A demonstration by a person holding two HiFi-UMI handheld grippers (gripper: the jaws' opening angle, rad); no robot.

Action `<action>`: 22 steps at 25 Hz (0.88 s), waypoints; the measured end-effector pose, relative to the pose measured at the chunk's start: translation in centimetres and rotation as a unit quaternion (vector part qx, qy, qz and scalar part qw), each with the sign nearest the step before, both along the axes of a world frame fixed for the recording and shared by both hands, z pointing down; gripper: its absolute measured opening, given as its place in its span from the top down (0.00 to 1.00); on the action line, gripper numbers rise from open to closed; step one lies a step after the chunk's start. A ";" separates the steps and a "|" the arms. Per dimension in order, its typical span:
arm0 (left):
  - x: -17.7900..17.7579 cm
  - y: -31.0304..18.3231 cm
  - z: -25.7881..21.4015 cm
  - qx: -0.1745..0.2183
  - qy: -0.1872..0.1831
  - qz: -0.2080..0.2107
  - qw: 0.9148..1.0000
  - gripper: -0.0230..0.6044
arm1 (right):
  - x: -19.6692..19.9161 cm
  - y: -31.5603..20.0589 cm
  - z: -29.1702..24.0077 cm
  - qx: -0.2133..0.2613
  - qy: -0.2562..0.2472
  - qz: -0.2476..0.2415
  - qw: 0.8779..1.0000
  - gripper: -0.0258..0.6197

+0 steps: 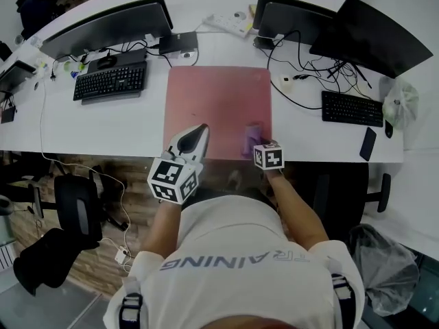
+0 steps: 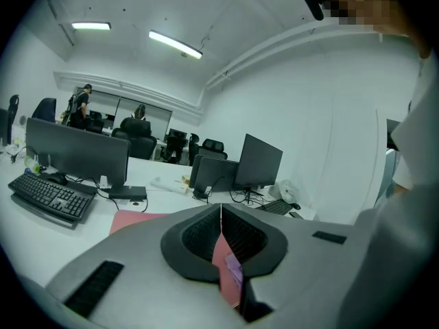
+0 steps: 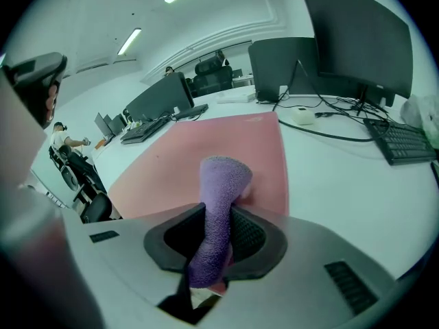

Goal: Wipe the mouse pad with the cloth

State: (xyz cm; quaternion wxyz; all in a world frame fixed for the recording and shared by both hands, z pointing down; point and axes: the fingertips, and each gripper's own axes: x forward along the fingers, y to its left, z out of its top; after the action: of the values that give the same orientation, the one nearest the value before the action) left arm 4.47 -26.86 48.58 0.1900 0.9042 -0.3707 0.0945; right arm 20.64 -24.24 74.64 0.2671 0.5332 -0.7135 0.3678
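A pink mouse pad (image 1: 218,108) lies flat on the white desk (image 1: 137,125) between two keyboards. My right gripper (image 1: 255,142) hovers over the pad's near right corner, shut on a purple cloth (image 3: 218,204) that sticks up between its jaws. The cloth (image 1: 251,139) shows as a small purple bundle over the pad (image 3: 206,149). My left gripper (image 1: 195,139) is at the pad's near left edge, its jaws pressed together with nothing held. Through its jaw gap I glimpse the pad (image 2: 140,219) and a bit of purple cloth (image 2: 234,269).
A black keyboard (image 1: 110,81) and monitor (image 1: 103,22) stand left of the pad. Another keyboard (image 1: 351,108), a phone (image 1: 368,143), tangled cables (image 1: 309,70) and two monitors (image 1: 343,26) are on the right. A power strip (image 1: 226,22) lies at the back. Office chairs (image 1: 75,208) stand below the desk's near edge.
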 end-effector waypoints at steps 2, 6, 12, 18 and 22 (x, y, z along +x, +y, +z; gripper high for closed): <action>1.1 0.0 0.0 0.000 0.001 0.005 1.000 0.91 | 1.8 0.4 0.0 0.001 0.001 0.013 1.000 0.80; 2.9 -0.1 -0.3 0.004 0.002 0.017 1.000 0.91 | 5.7 1.3 -0.7 0.003 0.013 0.049 0.999 0.80; 3.8 -0.4 -1.3 0.015 0.000 0.029 0.999 0.91 | 10.6 3.2 -0.5 -0.005 0.032 0.106 0.994 0.80; 2.2 -0.9 -3.2 0.036 0.000 0.030 0.999 0.91 | 11.9 3.3 -4.7 0.034 0.019 0.163 0.986 0.80; 0.0 -1.4 -4.6 0.051 0.002 0.026 0.998 0.91 | 10.4 0.9 -10.6 0.110 0.003 0.170 0.979 0.80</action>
State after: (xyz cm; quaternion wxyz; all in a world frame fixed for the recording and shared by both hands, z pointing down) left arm 4.52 -28.27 43.97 0.1423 0.9221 -0.3512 0.0783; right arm 31.03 -23.34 64.00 0.1423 0.6737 -0.6481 0.3254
